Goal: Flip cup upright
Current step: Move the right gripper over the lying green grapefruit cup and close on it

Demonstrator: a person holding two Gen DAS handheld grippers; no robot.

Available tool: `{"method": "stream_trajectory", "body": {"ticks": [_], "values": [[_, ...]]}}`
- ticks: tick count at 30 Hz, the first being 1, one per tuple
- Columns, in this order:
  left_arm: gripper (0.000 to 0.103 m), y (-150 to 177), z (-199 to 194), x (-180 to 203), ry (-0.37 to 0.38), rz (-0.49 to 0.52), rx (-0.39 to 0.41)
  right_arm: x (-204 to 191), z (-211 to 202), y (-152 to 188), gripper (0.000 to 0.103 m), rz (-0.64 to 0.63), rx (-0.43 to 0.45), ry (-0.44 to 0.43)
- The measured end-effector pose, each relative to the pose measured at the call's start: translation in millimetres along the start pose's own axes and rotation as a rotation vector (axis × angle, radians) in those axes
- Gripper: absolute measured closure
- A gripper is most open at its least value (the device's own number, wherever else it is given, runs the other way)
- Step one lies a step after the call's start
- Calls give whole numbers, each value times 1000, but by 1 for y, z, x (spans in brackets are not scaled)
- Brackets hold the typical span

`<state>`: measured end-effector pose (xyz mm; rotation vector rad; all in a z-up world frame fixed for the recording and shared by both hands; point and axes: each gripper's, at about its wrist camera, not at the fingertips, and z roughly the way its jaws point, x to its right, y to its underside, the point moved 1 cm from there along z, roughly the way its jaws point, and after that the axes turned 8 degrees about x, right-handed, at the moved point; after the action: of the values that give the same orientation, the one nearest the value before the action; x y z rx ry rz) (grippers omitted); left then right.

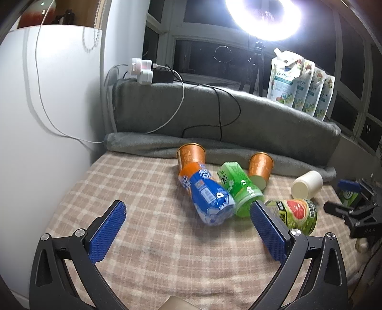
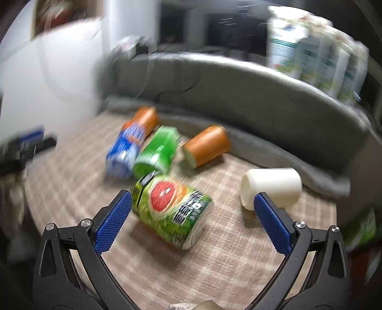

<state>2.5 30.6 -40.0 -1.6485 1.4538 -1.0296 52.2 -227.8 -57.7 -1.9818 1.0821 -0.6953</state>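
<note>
Five cups lie tipped on the checked blanket (image 1: 148,190), bare cloth in front.
Both the left gripper (image 1: 188,226) and right gripper (image 2: 193,214) are spread, empty. The grapefruit-print cup (image 2: 173,209) lies just ahead of the right gripper; a white cup (image 2: 272,188) lies near it; grey bolster (image 1: 238,112) bounds the back.

Five cups lie tipped over on the checked blanket: a blue one (image 1: 210,200), a green one (image 1: 241,190), an orange one (image 1: 259,170), a white one (image 1: 306,184) and a grapefruit-printed one (image 2: 172,212).

A ring light (image 1: 263,16) glares before dark windows (image 1: 210,54), above a grey blanket (image 1: 238,112) and checked cloth (image 1: 148,190).
</note>
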Motion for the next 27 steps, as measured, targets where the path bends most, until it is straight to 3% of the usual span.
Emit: {"method": "stream_trajectory", "body": {"ticks": [3,8,14,18,25,27], "values": [[0,5,-2,2,12,2,-14,-18,12,-2,0,-193,-71,-51],[0,18,-2,4,57,-20,-76,-38,40,-4,0,-391,-209,-134],[0,28,0,-1,34,-40,-107,-62,76,0,0,-621,-346,-181],[0,29,0,-8,16,-58,-108,-64,94,3,1,-687,-418,-194],[0,33,4,-16,16,-77,-125,-68,110,10,18,-705,-492,-218],[0,33,5,-18,17,-85,-128,-69,113,11,19,-707,-497,-212]]}}
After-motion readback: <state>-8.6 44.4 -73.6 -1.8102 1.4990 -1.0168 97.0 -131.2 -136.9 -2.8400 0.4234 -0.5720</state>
